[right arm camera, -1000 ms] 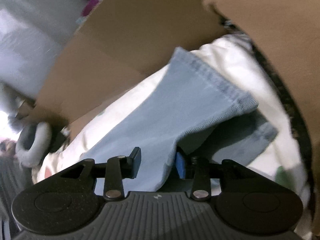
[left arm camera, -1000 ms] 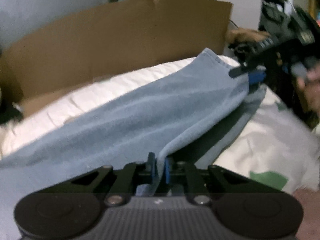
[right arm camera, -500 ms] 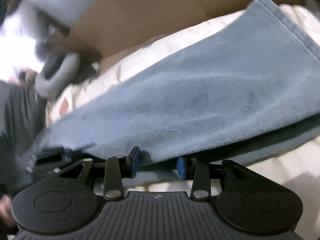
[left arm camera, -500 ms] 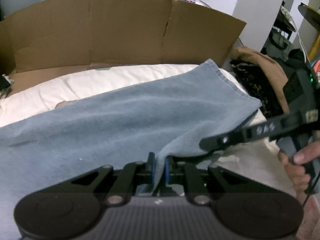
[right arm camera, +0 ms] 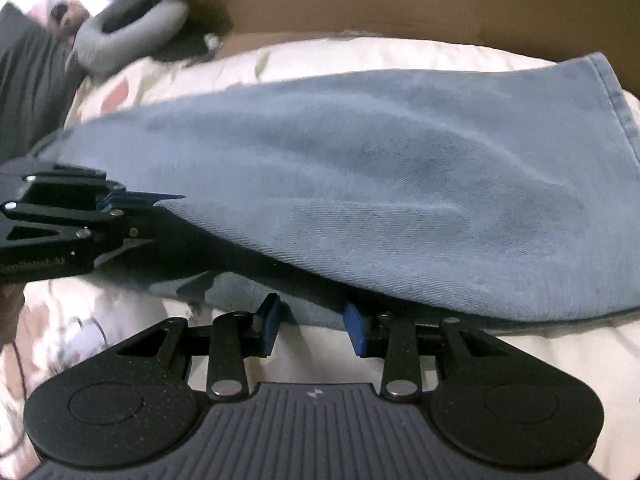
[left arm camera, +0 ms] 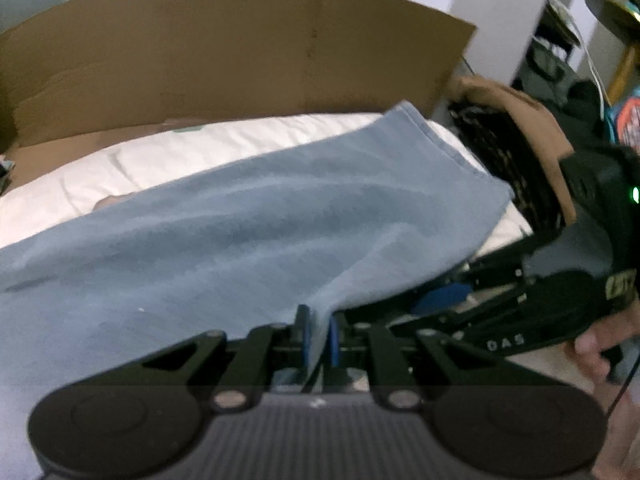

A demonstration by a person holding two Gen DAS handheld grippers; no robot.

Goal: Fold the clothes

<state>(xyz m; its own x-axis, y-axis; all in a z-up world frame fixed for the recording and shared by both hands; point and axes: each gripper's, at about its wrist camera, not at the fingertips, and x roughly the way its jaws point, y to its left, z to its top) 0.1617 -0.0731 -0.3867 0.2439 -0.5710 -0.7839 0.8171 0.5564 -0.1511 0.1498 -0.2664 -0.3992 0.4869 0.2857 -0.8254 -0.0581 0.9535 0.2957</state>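
Now the jeans (left arm camera: 256,240) lie across the white bedding (left arm camera: 224,148), one pale-blue leg stretched toward the bed's far right corner, where its stitched hem (right arm camera: 616,96) ends just short of the cardboard sheet (left arm camera: 224,40) standing along the far edge. The denim looks soft and faded, with a fine diagonal weave and shallow ripples. A second layer of the same cloth shows beneath, in shadow along the near edge of the upper leg.

The left hand-held gripper (left arm camera: 316,340) is pinched narrow on a fold of the denim, lifting that edge off the bed. The right hand-held gripper (right arm camera: 310,324) stands partly open at the near side, its blue pads (right arm camera: 356,328) clear of the cloth and nothing clamped between them; its tips sit just at the shadowed lower layer.

Both views are blurred. A grey curved object (right arm camera: 120,36) at the bed's far left corner is too smeared to identify. A brown cloth (left arm camera: 520,120) over dark patterned fabric lies beyond the right edge, partly cut off by the right gripper's body. Printed shapes on the bedding are indistinct.
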